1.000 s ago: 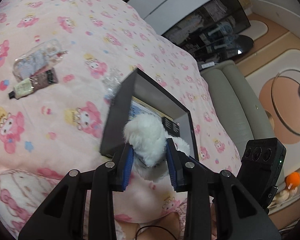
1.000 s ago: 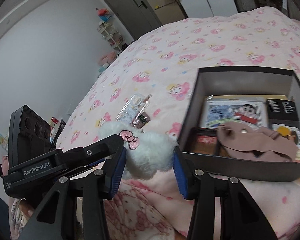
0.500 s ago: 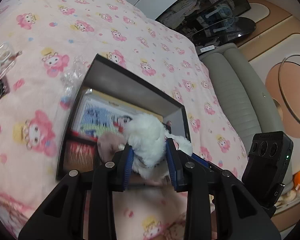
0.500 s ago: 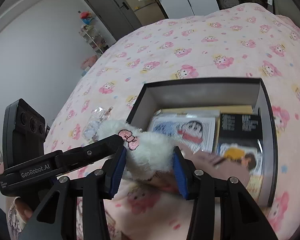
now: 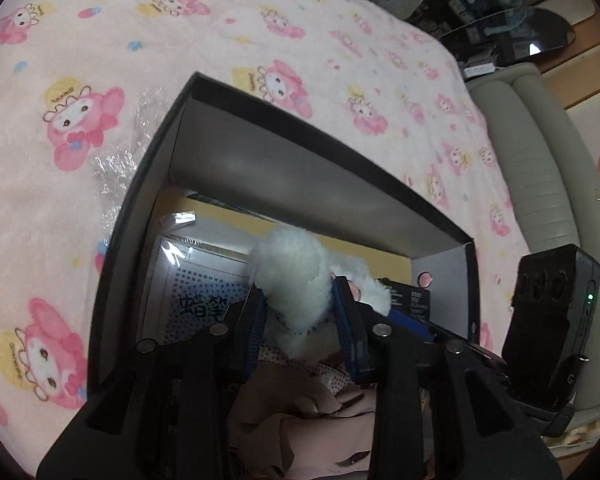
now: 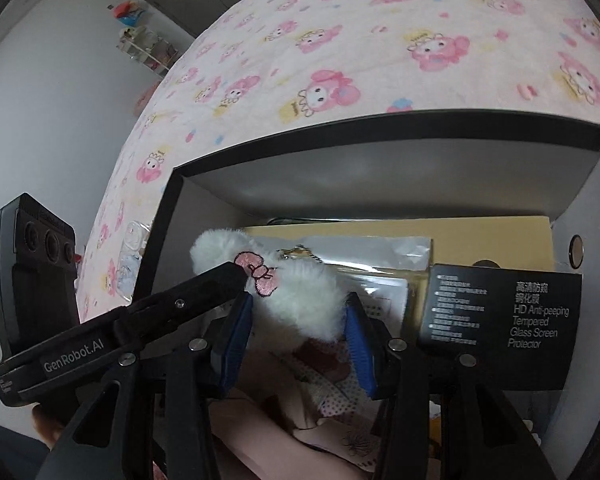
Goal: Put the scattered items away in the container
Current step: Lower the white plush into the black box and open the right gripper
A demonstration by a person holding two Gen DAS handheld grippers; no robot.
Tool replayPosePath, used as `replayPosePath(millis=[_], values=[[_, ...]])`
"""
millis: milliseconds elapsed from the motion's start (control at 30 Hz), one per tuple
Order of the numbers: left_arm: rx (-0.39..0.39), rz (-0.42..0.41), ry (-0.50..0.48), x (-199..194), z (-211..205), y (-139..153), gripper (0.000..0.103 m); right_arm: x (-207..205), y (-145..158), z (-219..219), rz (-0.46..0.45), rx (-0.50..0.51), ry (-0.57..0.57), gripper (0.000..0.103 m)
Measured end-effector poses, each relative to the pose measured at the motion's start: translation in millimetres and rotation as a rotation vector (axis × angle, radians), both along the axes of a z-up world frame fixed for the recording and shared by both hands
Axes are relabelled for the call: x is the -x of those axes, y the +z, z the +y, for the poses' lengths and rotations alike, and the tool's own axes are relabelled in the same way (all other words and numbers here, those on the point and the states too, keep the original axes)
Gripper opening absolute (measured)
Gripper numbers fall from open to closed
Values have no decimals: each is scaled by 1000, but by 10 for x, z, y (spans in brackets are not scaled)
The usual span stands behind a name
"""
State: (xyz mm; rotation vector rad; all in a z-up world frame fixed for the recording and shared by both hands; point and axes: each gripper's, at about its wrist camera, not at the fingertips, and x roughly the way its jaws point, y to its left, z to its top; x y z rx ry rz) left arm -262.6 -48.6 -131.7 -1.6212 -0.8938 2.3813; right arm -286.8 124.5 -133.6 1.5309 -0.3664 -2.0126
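A pink blanket (image 5: 148, 60) printed with cartoon figures covered the bed and filled most of both views. On it sat a dark open box (image 5: 300, 168), its grey inner walls bare above the things lying in it. A clear wrapper (image 5: 116, 160) lay on the blanket against the box's outer wall in the left view. Past the bed's far edge ran a pale padded bench (image 5: 540, 184).

Inside the box, a yellow flat packet (image 6: 496, 236) lay along the far wall. In front of it lay a clear-sleeved printed card (image 5: 196, 280), and to the right a black screen-protector pack (image 6: 500, 320) with white lettering. Nearer the cameras, beige cloth (image 5: 300, 420) was bunched at the box's near end.

Both grippers pointed down into the box and shared one white plush toy (image 5: 296, 276), which hung above the cloth and the card, within the box's walls. The left gripper (image 5: 300, 320) had its blue pads on either side of one end of the toy; its jaws were opening, though the fur still filled the gap and touched both pads. The right gripper (image 6: 296, 324) pinched the toy's other end between its blue pads, the fur bulging above them. A small pink embroidered bow (image 6: 260, 276) showed on the toy, just by the tip of the left gripper's finger, with a thin gold chain (image 6: 296, 252) behind it.
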Motion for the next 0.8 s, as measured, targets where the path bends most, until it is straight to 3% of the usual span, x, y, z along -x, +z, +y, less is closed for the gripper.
replayPosePath(millis=[100,233,367,400,500,600,700,800], values=[[29,-44,15,-3,10,10,39,2,73,162,16,8,-39,41],[32,-14,51,-177,-24,144,43,-28,267,336,97,-33,-100,41],[83,13,-13,-248,89,201,38,-73,392,315,182,-174,-105,38],[94,1,-35,-232,126,181,32,-66,385,290,183,-197,-97,34],[137,-34,-91,-183,297,101,29,41,241,216,95,-198,-51,27],[170,-47,-80,-115,363,54,29,167,76,153,-18,-141,-17,25],[211,-40,-33,-82,305,46,29,229,24,42,-13,-112,21,25],[213,-44,25,-71,148,49,29,292,22,45,-13,-2,1,26]])
